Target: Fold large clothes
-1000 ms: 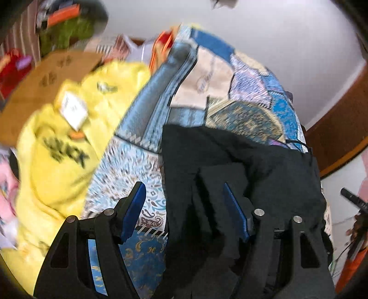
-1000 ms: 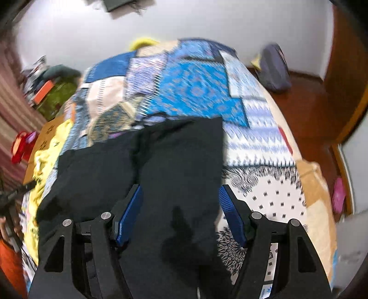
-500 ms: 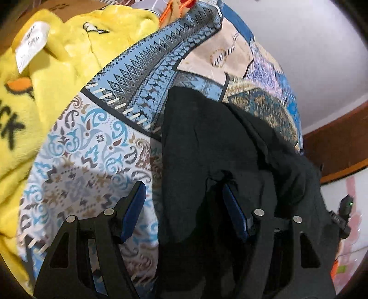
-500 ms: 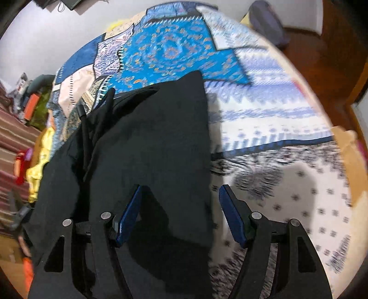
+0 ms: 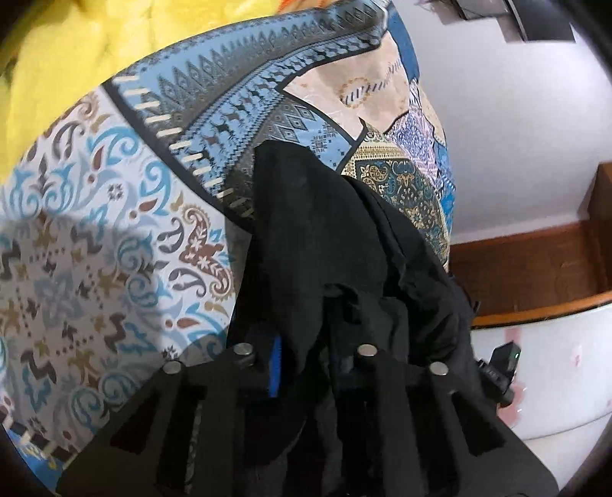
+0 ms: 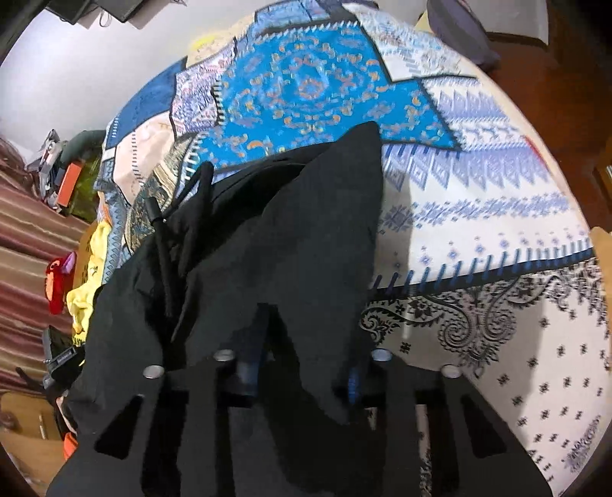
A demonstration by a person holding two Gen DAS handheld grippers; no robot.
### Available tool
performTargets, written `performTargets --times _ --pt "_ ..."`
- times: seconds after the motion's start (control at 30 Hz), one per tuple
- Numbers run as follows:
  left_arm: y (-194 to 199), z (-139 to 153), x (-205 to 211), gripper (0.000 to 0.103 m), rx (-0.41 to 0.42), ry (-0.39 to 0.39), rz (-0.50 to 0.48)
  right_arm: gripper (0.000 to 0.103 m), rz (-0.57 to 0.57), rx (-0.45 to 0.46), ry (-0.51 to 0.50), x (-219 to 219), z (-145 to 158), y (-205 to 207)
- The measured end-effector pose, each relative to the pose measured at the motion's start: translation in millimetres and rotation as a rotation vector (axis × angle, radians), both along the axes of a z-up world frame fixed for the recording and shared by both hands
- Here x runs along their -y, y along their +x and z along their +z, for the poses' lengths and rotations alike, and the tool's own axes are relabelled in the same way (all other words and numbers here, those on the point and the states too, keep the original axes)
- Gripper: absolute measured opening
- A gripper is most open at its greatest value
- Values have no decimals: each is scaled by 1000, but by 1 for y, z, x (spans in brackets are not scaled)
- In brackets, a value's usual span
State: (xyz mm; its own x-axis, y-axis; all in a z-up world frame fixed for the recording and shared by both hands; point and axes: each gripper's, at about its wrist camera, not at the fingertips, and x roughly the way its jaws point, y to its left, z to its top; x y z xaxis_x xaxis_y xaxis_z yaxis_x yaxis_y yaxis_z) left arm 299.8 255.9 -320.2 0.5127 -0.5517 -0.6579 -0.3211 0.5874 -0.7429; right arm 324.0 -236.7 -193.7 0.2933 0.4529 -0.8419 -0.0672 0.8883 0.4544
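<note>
Matt black cloth garment (image 5: 306, 237), printed cotton-like patchwork bedspread (image 6: 478, 237), fluffy yellow blanket (image 5: 76, 57)

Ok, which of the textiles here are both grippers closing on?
The black garment: bunched between the left gripper and right gripper. The patterned quilt lies beneath; the yellow blanket is untouched.

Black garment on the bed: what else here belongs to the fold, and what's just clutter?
In the job:
- black garment, bunched between both sets of closing jaws
- left gripper
- right gripper
- patterned bedspread, the work surface

Lying about:
- yellow fleece
- red item by the striped cloth
- orange box
- grey bag on the floor
</note>
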Motion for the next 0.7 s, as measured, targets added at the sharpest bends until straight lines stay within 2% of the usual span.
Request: performTargets --times 0.07,0.1,0.23,0.33,0.43,0.53,0.7 --pt "-1 12 3 14 4 38 2 17 -8 22 15 5 7 0" --pt "0 21 7 13 6 82 -5 14 -10 35 19 7 12 0" --pt "8 62 24 11 44 262 -56 11 18 120 -1 2 39 -5" --pt "19 94 36 10 97 343 -79 11 44 174 -2 -6 57 0" --pt "30 123 47 10 162 396 -96 10 46 226 -2 -14 72 11" --pt "41 141 57 10 210 433 -106 10 43 277 -44 -24 80 24" --pt "67 146 66 10 218 518 -111 10 12 289 -77 -27 76 46"
